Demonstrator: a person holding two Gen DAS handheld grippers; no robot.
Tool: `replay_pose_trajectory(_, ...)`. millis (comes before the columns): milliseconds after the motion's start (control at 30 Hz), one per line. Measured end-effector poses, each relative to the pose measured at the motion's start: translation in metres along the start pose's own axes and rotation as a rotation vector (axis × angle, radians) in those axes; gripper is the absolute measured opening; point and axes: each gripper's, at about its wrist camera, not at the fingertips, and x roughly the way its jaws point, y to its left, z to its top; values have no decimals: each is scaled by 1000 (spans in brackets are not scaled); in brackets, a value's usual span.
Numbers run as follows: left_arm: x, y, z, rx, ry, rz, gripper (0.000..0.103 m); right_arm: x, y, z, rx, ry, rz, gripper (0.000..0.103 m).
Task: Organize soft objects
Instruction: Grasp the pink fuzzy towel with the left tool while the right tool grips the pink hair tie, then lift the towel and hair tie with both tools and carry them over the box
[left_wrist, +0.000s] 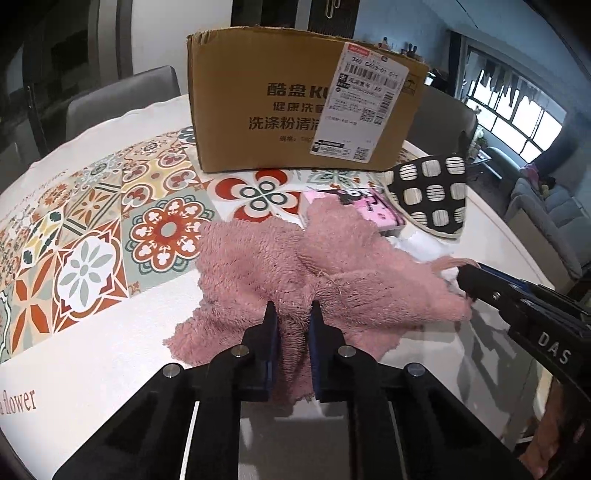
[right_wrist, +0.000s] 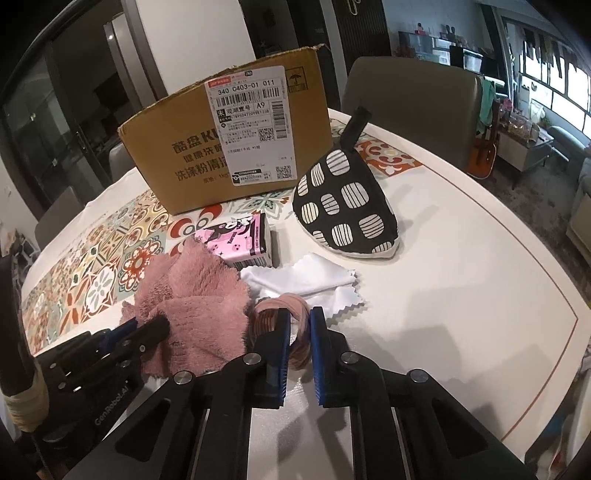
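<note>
The left gripper (left_wrist: 291, 314) is clamped on the near edge of the pink towel (left_wrist: 295, 258), its 2 blue-padded fingers (left_wrist: 271, 332) narrow with a fold of the shaggy cloth pinched between them. The towel lies crumpled on the white table (left_wrist: 110, 350), spreading from the floral mat (left_wrist: 110, 221) toward the right, where it partly covers the pink tissue pack (left_wrist: 369, 206). The right gripper (right_wrist: 298, 325) is closed on the pink hair ties (right_wrist: 277, 314), a looped bundle lying just right of the towel; its fingers (right_wrist: 282, 350) stand narrow with the loops squeezed between them. In the left view this gripper enters from the right, its tip at the towel's right edge. Behind the hair ties lies a white cloth (right_wrist: 306, 277) with zigzag edges, flat on the table and touching the bundle's far side. The tissue pack stands just beyond the towel in the right view, and past it sits a cardboard box (right_wrist: 221, 147) bearing a shipping label, resting on the mat. To the right of the box, a black mitt (right_wrist: 343, 206) with white striped patches sits propped up in a cone, its black loop pointing upward. Grey chairs (right_wrist: 410, 85) stand at the far side of the table.
</note>
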Motion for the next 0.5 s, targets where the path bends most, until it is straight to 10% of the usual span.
replay_pose_trajectory(500,-63,-8,6,26,-126,18,15,-34,6,2,-22,-88,2,12)
